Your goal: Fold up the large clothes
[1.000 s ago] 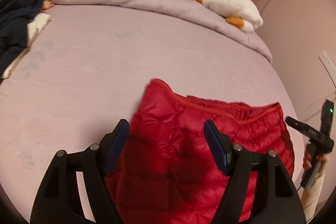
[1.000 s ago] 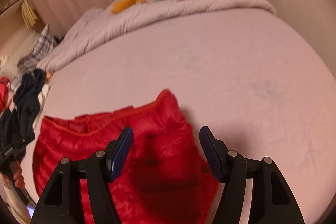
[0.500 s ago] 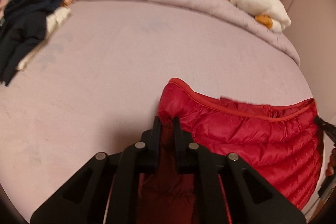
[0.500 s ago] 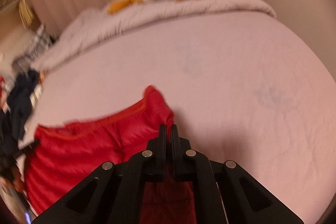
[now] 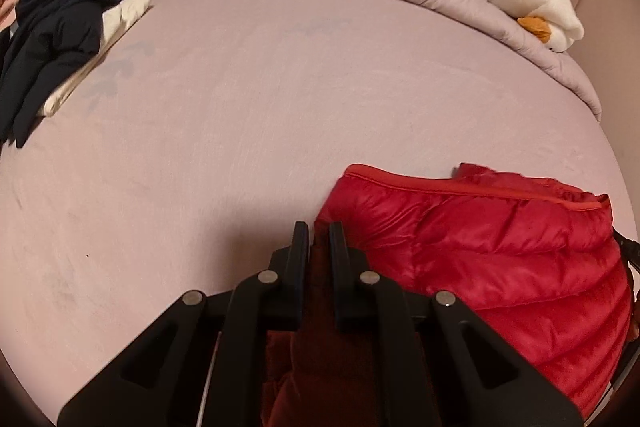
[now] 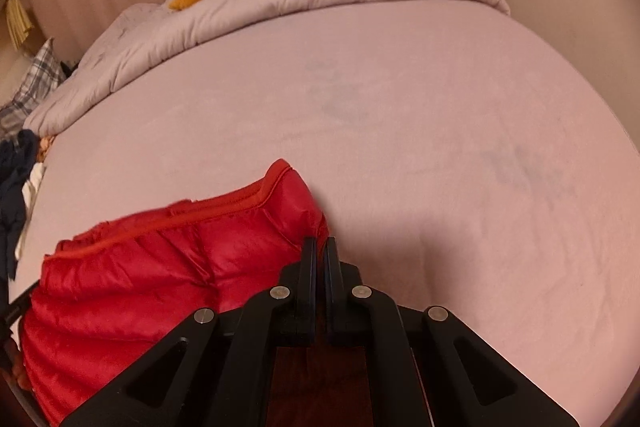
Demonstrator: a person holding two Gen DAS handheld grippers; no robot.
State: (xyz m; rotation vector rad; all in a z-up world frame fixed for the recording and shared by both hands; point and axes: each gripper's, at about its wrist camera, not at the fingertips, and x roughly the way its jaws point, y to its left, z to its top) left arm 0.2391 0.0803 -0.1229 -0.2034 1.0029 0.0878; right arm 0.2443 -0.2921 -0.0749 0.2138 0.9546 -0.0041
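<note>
- The red puffer jacket (image 5: 480,251) lies at the near edge of the bed (image 5: 280,107), its long axis running left to right, with open sheet stretching away on the far side.
- The left gripper (image 5: 319,233) has its jaws pinched nearly together on the jacket's near-left corner; a fold of red fabric shows between them.
- The right gripper (image 6: 321,247) is clamped just as tight on the opposite, near-right corner (image 6: 308,223).
- So each hand has one end, and the bulk of the jacket lies between them; neither is nearer.
- The jacket looks glossy, quilted and puffy, with a piped hem along its far edge. I'd expect it to be slippery and springy when folded.
</note>
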